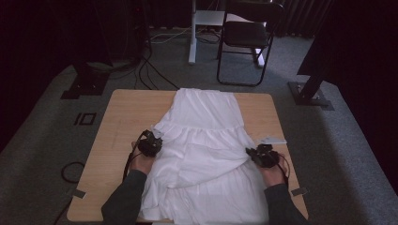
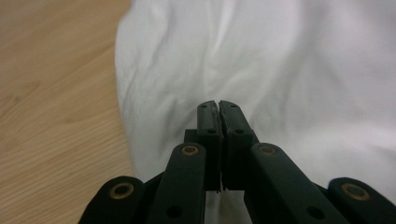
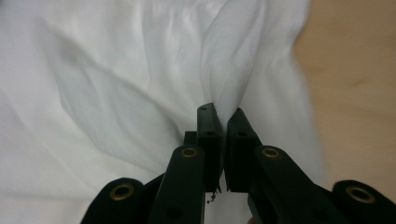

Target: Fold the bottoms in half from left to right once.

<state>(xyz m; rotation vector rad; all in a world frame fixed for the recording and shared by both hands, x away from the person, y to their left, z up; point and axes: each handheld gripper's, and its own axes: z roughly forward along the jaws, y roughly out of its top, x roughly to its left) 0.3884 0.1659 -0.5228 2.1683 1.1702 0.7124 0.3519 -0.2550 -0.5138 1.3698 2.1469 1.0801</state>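
Grey carpet, trailing cables and a black folding chair [image 1: 246,37] surround a pale wooden counter [image 1: 117,122], on which a white tiered garment [image 1: 204,140] lies spread from the far edge toward the person, its near part already doubled over in a loose diagonal fold.

At the garment's left edge sits the left tool [image 1: 150,143]; in the left gripper view its jaws stand pressed together with no gap, and whether any cloth is caught between the tips cannot be told, since the fabric [image 2: 261,70] seems to lie beneath them. At the garment's right edge, the right tool [image 1: 263,156] has its jaws nearly closed on a raised ridge of cloth [image 3: 233,60], which rises straight out from between the tips in the right gripper view.

The risk from here is uneven handling. If only the right side is truly pinched, lifting or folding would probably drag the garment askew and twist the fold. The pinch on the right looks thin, a single ridge, so it may slip out under tension. Loose layers could also bunch, and the near hem hangs at the counter's front edge, where a pull might slide it off.
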